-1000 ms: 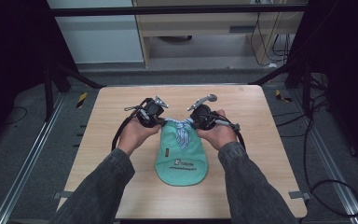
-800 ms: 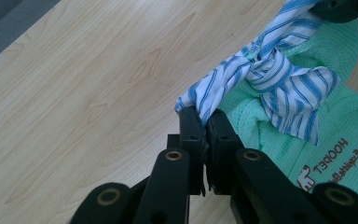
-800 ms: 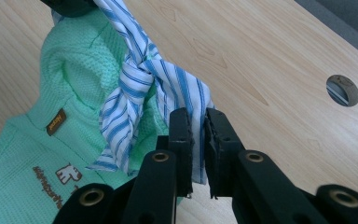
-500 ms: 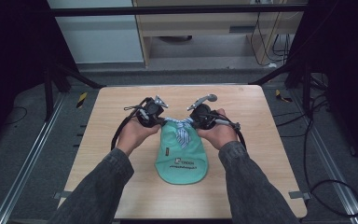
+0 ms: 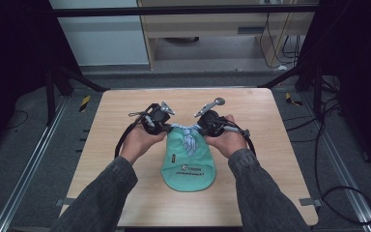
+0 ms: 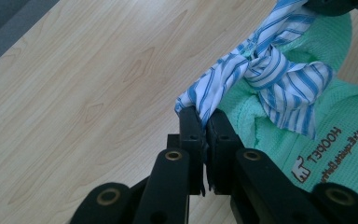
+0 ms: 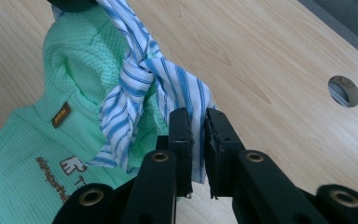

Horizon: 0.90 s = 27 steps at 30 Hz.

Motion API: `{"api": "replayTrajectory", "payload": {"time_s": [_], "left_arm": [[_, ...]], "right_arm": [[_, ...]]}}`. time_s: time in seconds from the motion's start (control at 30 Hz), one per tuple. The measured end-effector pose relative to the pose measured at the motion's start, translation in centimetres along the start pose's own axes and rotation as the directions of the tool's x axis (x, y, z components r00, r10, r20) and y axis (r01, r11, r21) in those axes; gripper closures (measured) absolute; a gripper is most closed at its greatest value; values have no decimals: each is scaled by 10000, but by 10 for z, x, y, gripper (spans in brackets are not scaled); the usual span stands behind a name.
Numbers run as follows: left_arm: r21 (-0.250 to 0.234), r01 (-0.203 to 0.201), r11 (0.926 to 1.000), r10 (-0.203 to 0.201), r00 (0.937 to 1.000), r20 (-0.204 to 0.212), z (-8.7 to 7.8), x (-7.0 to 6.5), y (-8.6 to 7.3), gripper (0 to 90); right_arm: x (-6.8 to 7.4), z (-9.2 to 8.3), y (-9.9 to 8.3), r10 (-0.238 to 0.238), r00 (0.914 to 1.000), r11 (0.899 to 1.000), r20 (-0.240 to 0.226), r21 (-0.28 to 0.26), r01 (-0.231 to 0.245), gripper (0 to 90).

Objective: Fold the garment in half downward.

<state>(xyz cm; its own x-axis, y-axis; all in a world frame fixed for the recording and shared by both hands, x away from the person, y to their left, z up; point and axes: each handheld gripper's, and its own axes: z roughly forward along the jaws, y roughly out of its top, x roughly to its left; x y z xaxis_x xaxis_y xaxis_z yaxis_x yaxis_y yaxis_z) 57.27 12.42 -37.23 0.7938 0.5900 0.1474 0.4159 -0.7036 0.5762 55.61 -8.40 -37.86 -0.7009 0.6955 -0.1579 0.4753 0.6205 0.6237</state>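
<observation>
On the mint-green garment (image 6: 317, 140) I can see dark brown print: in the left gripper view, at the lower right of the frame, it appears upside down and reads roughly "HOOGEL" beside a small animal-like logo (image 6: 301, 171), with a finer line under it too small for me to read. In the right gripper view, lower left, the same print shows partly, and a small brown sewn tab (image 7: 61, 115) carries unreadable lettering.
</observation>
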Motion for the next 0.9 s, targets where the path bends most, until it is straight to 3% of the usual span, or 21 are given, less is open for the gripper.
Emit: {"api": "replayTrajectory", "payload": {"time_s": [0.3,0.53,0.9], "left_arm": [[69,-248,9997,248,9997,19,5,-9,-11,862],[127,-171,9998,169,9998,138,12,-12,-19,861],[-275,127,9995,-128,9999,-60,5,3,-2,861]], "right_arm": [[8,5,-10,-173,9998,9998,14,72,173,815],[13,9,-17,-221,9997,9996,-61,176,222,815],[0,4,-2,71,9996,9999,268,-139,-67,815]]}}
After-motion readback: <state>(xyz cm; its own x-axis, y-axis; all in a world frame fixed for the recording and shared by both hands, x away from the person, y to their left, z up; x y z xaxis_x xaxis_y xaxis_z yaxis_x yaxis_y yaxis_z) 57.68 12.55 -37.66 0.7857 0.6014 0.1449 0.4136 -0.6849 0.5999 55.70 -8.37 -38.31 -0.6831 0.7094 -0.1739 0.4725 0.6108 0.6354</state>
